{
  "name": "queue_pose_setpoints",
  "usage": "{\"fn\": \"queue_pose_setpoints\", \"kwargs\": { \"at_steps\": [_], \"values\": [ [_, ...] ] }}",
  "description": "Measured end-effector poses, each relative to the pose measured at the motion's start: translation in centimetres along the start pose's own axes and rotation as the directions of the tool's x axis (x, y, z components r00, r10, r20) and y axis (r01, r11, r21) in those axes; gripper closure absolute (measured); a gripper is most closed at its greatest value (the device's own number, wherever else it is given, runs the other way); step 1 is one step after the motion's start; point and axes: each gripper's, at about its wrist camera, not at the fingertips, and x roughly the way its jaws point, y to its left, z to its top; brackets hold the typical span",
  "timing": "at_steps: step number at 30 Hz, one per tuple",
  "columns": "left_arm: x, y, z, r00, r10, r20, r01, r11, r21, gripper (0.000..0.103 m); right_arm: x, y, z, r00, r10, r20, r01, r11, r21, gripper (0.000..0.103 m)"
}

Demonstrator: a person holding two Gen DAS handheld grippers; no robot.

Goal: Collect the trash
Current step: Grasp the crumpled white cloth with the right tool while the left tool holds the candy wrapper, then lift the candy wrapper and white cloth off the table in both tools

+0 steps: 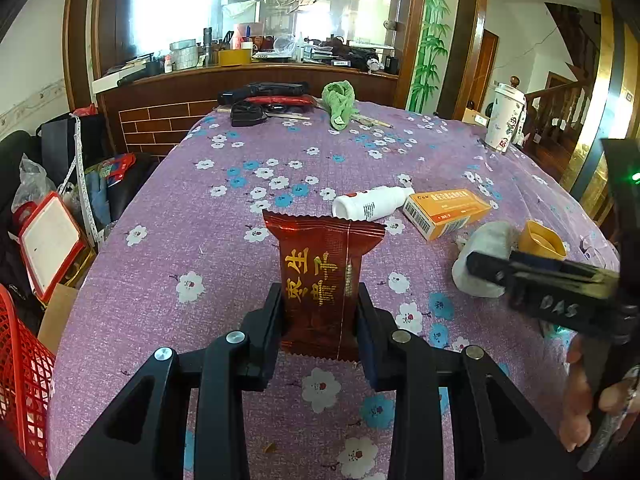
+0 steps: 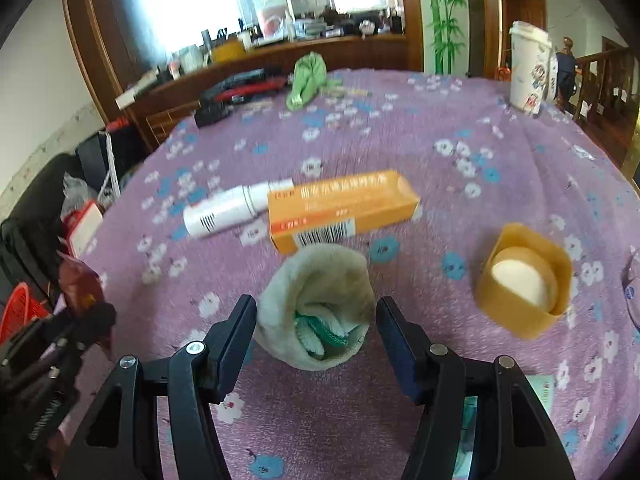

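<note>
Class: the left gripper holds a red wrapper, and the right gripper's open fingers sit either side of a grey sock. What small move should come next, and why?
Probably close the right gripper on the sock: it sits between the open fingers, not yet pinched. The left gripper already clamps the wrapper.

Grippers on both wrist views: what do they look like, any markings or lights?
Both the left gripper and the right gripper are matte black, with angular linkage arms, silver pivot pins and dark blue pads. The left view shows the right one's side with faint white lettering and a green light.
</note>
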Motion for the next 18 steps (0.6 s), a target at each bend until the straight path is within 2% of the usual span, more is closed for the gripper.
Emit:
{"fn": "queue_pose_setpoints", "kwargs": {
  "at_steps": [2, 5, 9, 13, 18],
  "values": [
    [0.0, 0.0, 0.0, 1.0, 0.001, 0.001, -0.001, 1.0, 0.0, 0.071, 0.5, -0.3, -0.1, 0.999, 0.039, -0.024, -0.038, 0.999, 0.014, 0.054],
    [0.0, 0.0, 0.0, 1.0, 0.001, 0.001, -0.001, 1.0, 0.001, 0.071, 0.4, -0.3, -0.3, 0.997, 0.071, -0.024, -0.07, 0.997, 0.021, 0.066],
    [-0.2, 0.2, 0.0, 1.0, 0.007, 0.008, -0.007, 1.0, -0.004, 0.071, -0.9, 0.2, -0.4, 0.997, 0.073, 0.029, -0.073, 0.997, 0.006, 0.068],
    [-0.3, 0.4, 0.0, 1.0, 0.015, 0.014, -0.015, 1.0, -0.009, 0.071, -2.9, 1.3, -0.4, 0.99, 0.072, 0.12, -0.067, 0.997, -0.039, 0.068],
    [-0.3, 0.4, 0.0, 1.0, 0.016, 0.014, -0.016, 1.0, -0.007, 0.071, -3.6, 2.5, -0.6, 0.986, 0.083, 0.145, -0.071, 0.994, -0.086, 0.068]
  ]
}}
